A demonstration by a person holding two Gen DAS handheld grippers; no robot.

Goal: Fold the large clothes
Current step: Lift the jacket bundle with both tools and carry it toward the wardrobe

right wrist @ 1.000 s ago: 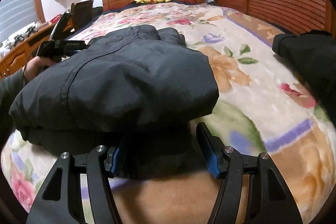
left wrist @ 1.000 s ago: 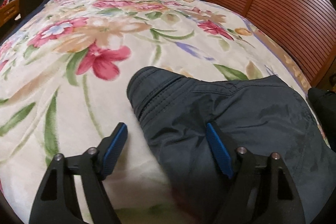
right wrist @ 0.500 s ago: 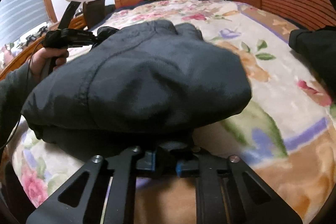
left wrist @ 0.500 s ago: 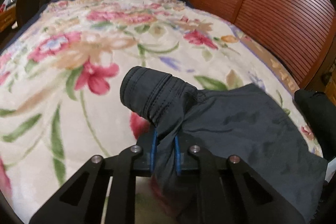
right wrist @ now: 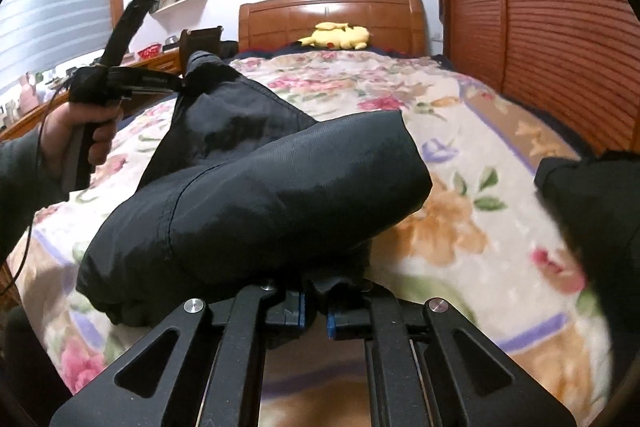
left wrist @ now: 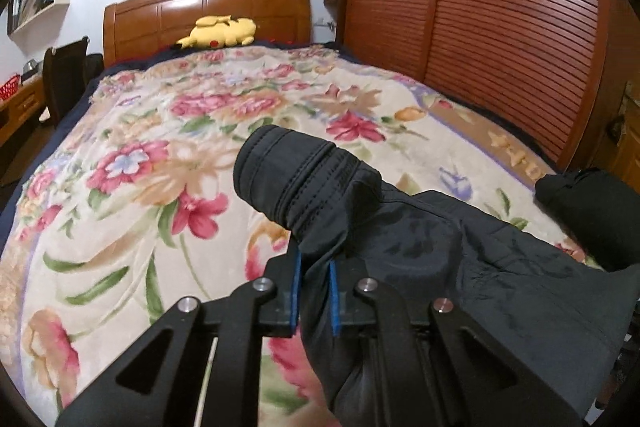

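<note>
Claws (left wrist: 313, 297) (right wrist: 314, 311) both clenched on jacket (right wrist: 260, 195) — stitched cuff (left wrist: 288, 171) only in left view.

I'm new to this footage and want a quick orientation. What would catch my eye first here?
A dark jacket lies bunched across the near end of a floral blanket, its cuff lifted by the left tool, while the right tool pinches the hem. A yellow plush lies by the wooden headboard, and another dark garment sits at the bed's right edge.
</note>
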